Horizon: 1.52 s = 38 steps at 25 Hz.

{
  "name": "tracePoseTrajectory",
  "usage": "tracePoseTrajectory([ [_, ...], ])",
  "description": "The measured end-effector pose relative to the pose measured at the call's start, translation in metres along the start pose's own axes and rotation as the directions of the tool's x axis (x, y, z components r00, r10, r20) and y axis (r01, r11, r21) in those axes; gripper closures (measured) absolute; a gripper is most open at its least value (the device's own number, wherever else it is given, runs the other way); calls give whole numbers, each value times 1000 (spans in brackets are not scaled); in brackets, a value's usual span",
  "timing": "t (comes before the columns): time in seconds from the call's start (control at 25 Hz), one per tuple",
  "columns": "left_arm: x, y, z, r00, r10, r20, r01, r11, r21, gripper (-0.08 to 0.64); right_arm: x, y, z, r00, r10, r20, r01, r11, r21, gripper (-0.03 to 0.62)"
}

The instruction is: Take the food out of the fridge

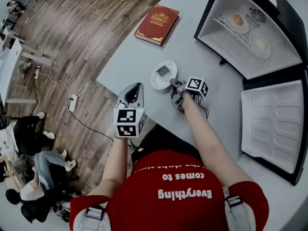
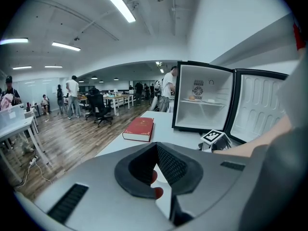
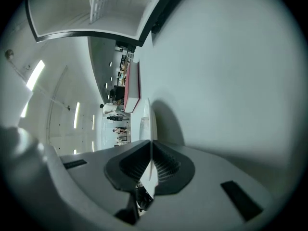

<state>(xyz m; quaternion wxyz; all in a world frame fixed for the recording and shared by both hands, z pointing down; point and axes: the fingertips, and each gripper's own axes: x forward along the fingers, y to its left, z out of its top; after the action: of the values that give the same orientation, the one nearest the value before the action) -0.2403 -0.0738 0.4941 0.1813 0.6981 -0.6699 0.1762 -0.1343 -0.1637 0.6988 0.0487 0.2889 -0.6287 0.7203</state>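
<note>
The tabletop [image 1: 139, 61] is viewed steeply from overhead and, from both gripper views, low across it, the book [image 1: 157, 24] being shared.

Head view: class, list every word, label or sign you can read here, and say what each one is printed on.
"Everything comes to": white print on the person's red shirt, upside down in this view; the line beyond it is too creased to read.
Red book: gold cover lettering, too small to read.
Marker cubes: black-and-white square patterns, no words.
Fridge: no readable label.
</note>
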Motion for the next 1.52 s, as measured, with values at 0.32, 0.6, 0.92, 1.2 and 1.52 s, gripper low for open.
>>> tracePoseTrajectory([
  [0.32,6,-8,3,1000,-24,1,24,1000,18,561,10,1,11,987,-158,-38,151,980,-129,568],
  [0.6,5,-14,7,999,-33,7,33,998,44,561,10,-10,11,927,-368,-65,334,895,-297,560],
  [0.92,-4,-12,14,999,-25,31,23,998,65,561,-9,5,31,889,-456,54,432,792,-431,455],
  [1.2,-3,-16,25,998,-29,49,24,995,100,561,-55,102,49,981,-135,138,189,814,-550,575],
  [1.52,0,-48,50,991,-102,87,93,990,102,561,-153,217,-11,877,424,226,-206,756,-622,580],
])
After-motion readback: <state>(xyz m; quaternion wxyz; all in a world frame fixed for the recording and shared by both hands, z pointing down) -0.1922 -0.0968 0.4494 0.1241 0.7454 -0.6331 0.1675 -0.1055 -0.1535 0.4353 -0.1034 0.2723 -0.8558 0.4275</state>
